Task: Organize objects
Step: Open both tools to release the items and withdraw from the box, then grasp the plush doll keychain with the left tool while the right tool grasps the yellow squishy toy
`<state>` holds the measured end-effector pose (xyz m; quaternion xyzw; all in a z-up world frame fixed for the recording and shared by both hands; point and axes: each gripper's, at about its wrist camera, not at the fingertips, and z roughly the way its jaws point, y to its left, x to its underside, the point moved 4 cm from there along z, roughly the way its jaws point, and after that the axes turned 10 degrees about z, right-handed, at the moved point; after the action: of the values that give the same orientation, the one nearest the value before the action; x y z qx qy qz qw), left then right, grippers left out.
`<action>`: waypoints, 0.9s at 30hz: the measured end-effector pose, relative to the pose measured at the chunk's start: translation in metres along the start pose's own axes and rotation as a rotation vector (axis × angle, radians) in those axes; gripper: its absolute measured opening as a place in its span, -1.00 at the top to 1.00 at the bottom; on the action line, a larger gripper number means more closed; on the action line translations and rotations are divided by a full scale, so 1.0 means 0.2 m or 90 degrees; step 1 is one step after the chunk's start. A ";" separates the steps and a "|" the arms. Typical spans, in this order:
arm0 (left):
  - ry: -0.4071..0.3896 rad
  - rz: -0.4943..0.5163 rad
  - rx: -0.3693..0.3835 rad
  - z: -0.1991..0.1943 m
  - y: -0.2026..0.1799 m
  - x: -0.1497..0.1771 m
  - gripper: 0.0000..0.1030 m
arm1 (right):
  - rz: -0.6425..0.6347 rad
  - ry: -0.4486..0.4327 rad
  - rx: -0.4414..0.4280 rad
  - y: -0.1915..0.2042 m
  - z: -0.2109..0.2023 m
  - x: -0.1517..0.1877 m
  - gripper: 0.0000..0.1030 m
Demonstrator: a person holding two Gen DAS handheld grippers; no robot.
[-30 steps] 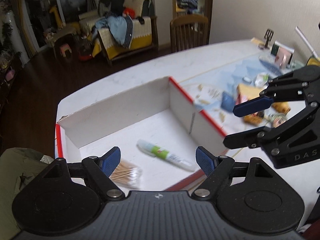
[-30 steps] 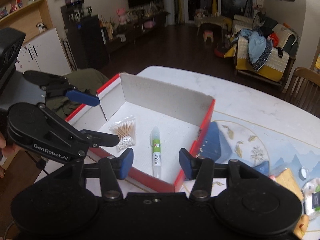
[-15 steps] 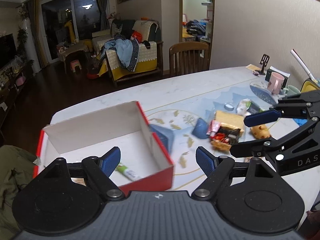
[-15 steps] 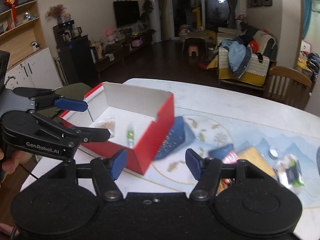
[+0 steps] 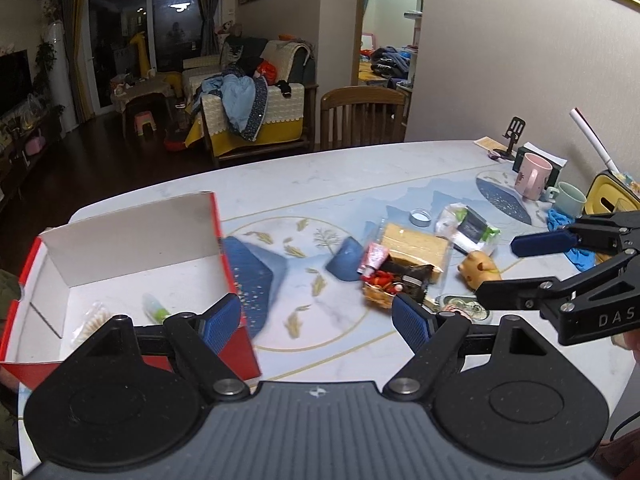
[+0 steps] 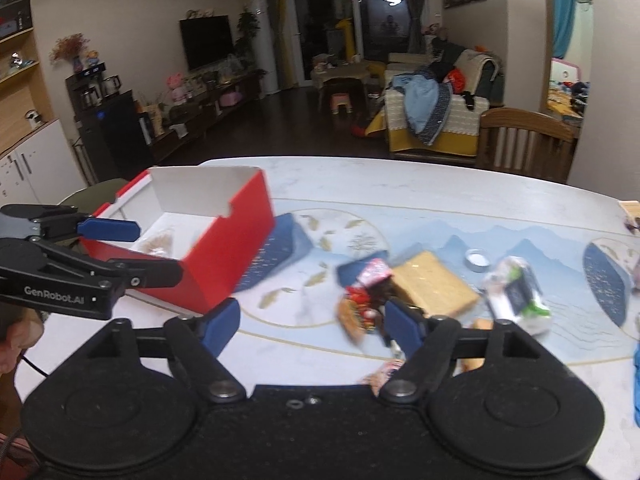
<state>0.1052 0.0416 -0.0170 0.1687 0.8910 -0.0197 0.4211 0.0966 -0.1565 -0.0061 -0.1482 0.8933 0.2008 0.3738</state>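
A red box (image 5: 236, 256) with a white inside stands at the table's left; it also shows in the right wrist view (image 6: 236, 232). In it lie a green-and-white tube (image 5: 154, 308) and a bag of cotton swabs (image 5: 94, 318). A pile of loose objects lies mid-table: a tan packet (image 5: 416, 242), a pink tube (image 5: 372, 256), red snack packs (image 5: 380, 280), a small pig figure (image 5: 478, 268), a white-green packet (image 6: 516, 288). My left gripper (image 5: 318, 322) is open and empty, right of the box. My right gripper (image 6: 312, 326) is open and empty near the pile.
A small white tin (image 5: 420, 216), a pink mug (image 5: 534, 176), a green mug (image 5: 570, 200), a yellow case (image 5: 616, 196) and a blue cloth (image 5: 576, 254) stand at the right. A wooden chair (image 5: 362, 120) is behind the table.
Both grippers have pulled back from over the box and swung right toward the pile of objects. Both stayed open and empty. The tube and swabs stayed in the box.
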 end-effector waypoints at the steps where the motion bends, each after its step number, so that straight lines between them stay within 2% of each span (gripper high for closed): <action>1: 0.001 0.002 0.002 0.01 -0.02 0.00 -0.60 | 0.001 -0.006 0.004 -0.02 -0.01 0.00 -0.73; 2: 0.002 0.001 0.003 0.02 -0.04 0.00 -0.60 | 0.002 -0.012 0.012 -0.05 -0.01 0.01 -0.82; 6: 0.005 0.000 0.010 0.07 -0.11 0.00 -0.68 | 0.005 -0.032 0.034 -0.17 -0.04 0.04 -0.99; 10: 0.012 0.007 0.018 0.13 -0.18 -0.01 -0.72 | 0.018 -0.032 0.038 -0.28 -0.05 0.05 -0.99; 12: 0.016 0.009 0.021 0.16 -0.22 -0.01 -0.88 | 0.025 -0.035 0.039 -0.34 -0.05 0.06 -0.99; 14: 0.017 0.006 0.029 0.20 -0.25 0.00 -0.94 | 0.032 -0.032 0.042 -0.39 -0.04 0.07 -0.99; 25: 0.052 0.015 0.082 0.46 -0.43 0.05 -0.98 | 0.053 0.007 0.105 -0.65 0.10 0.13 -0.99; 27: 0.076 0.023 0.082 0.53 -0.47 0.07 -0.98 | 0.048 0.014 0.116 -0.67 0.13 0.15 -0.99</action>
<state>0.1455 -0.0606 -0.1055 0.2121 0.9082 -0.0595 0.3559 0.1471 -0.2654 -0.0782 -0.0824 0.9168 0.1312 0.3679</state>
